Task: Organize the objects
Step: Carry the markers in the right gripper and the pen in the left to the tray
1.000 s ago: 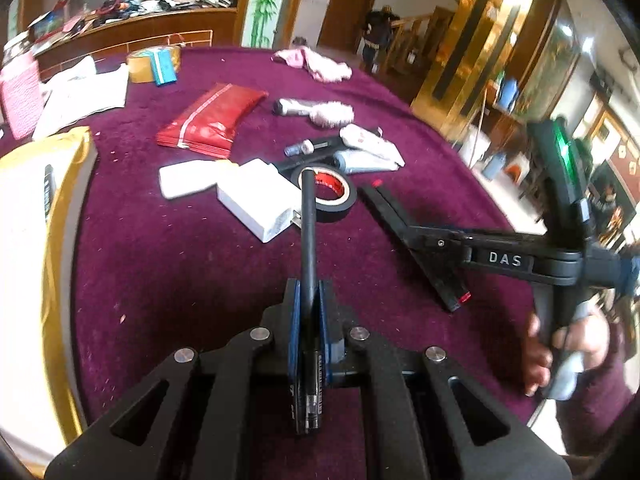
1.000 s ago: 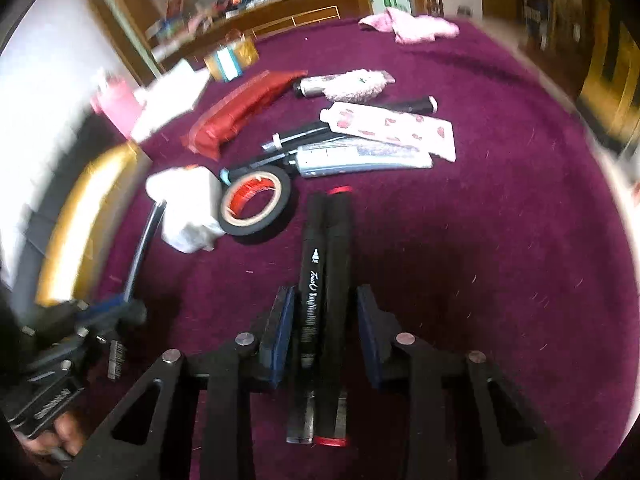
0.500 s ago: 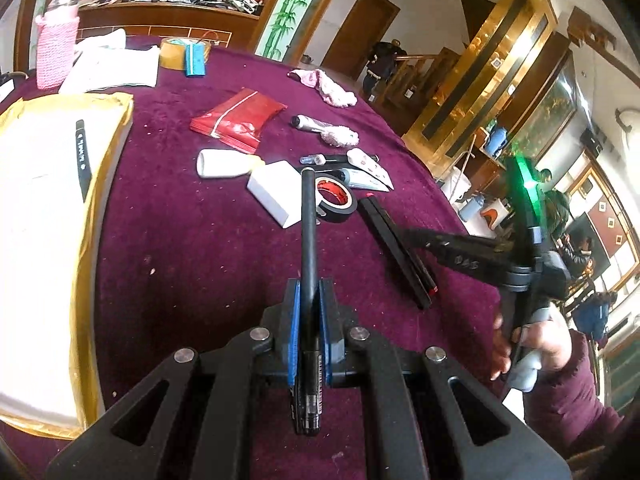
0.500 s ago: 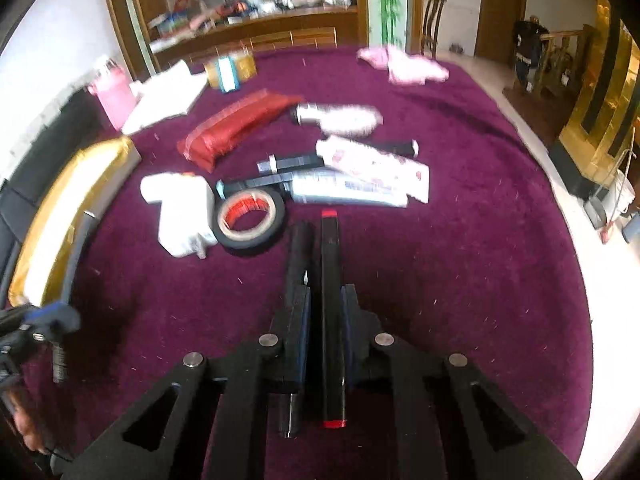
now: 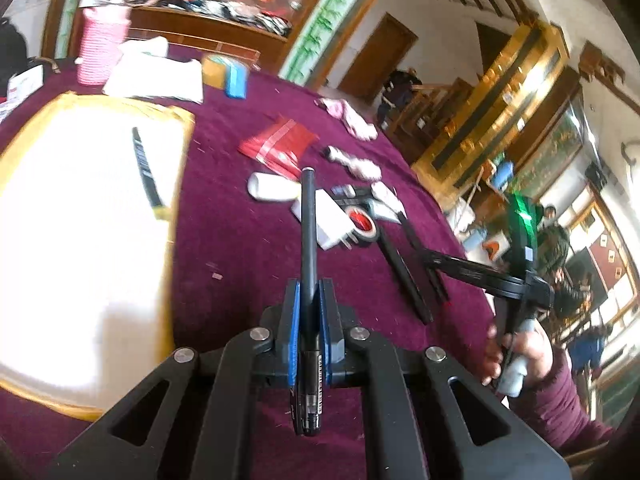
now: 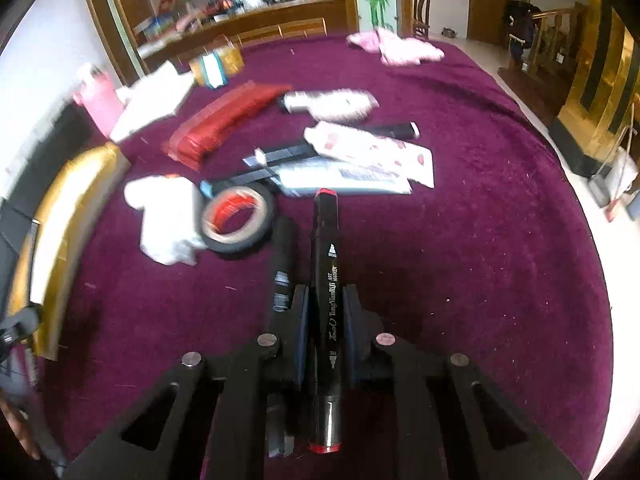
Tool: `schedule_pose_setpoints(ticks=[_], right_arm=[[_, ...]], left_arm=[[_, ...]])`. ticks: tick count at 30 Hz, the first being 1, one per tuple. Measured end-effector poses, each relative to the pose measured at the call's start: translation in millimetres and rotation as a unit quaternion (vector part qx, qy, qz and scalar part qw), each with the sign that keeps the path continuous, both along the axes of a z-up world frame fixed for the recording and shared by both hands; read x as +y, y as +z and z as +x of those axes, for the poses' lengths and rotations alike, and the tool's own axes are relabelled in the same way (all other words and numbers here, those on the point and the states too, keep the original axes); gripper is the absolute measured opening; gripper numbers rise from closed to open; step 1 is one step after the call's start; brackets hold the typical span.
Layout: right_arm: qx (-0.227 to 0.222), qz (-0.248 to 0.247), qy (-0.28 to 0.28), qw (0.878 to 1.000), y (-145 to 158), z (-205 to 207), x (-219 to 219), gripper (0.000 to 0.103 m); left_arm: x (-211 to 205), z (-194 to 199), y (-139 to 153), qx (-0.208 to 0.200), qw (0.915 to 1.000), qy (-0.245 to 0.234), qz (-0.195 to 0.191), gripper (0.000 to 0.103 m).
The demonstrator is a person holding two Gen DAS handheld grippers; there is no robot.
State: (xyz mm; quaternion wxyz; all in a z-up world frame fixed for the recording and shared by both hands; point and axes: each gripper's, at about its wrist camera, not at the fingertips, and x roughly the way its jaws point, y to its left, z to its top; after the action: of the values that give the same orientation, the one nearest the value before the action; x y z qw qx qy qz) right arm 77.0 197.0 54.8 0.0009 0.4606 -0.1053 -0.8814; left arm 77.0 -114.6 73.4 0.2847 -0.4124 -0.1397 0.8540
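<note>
The left gripper (image 5: 308,312) clamps one slim black pen (image 5: 308,240). The right gripper (image 6: 325,312) clamps one red-capped black marker (image 6: 327,280); one second black marker (image 6: 282,264) lies on the purple cloth just beside it.

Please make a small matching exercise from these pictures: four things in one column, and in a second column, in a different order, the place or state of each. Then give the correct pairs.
Things:
1. red-capped marker
2. thin black pen
3. roll of tape
4. pink cloth

Places or states:
A. lying at the far edge of the purple table
B. clamped in the left claw
C. flat on the table beside a white box
D. clamped in the right claw

Pairs: 1-D, 2-B, 3-C, 4-A
</note>
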Motion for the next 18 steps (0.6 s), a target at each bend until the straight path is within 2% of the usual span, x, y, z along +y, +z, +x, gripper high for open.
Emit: schedule_pose_setpoints(ticks=[4, 6, 10, 13, 18], right_arm=[[0.046, -0.054, 0.059, 0.996, 50, 0, -30, 0.014], [0.058, -0.088, 0.104, 0.989, 73, -8, -56, 0.014], [0.037, -0.153, 0.17, 0.973, 94, -42, -112, 0.014], [0.01, -0.163, 0.191, 0.968, 91, -66, -156, 0.014], [-0.05, -0.166, 0.176, 0.969, 48, -112, -216, 0.014]], left_arm=[[-39, -7, 27, 0.008, 0.9995, 0.03, 0.004, 0.006], [-54, -12, 41, 0.015, 0.9989, 0.044, -0.005, 0.006], [-74, -28, 62, 0.027, 0.9966, 0.062, -0.047, 0.006], [-86, -54, 60, 0.019, 0.9935, 0.081, -0.077, 0.007], [-104, -92, 28, -0.005, 0.9866, 0.114, -0.117, 0.006]])
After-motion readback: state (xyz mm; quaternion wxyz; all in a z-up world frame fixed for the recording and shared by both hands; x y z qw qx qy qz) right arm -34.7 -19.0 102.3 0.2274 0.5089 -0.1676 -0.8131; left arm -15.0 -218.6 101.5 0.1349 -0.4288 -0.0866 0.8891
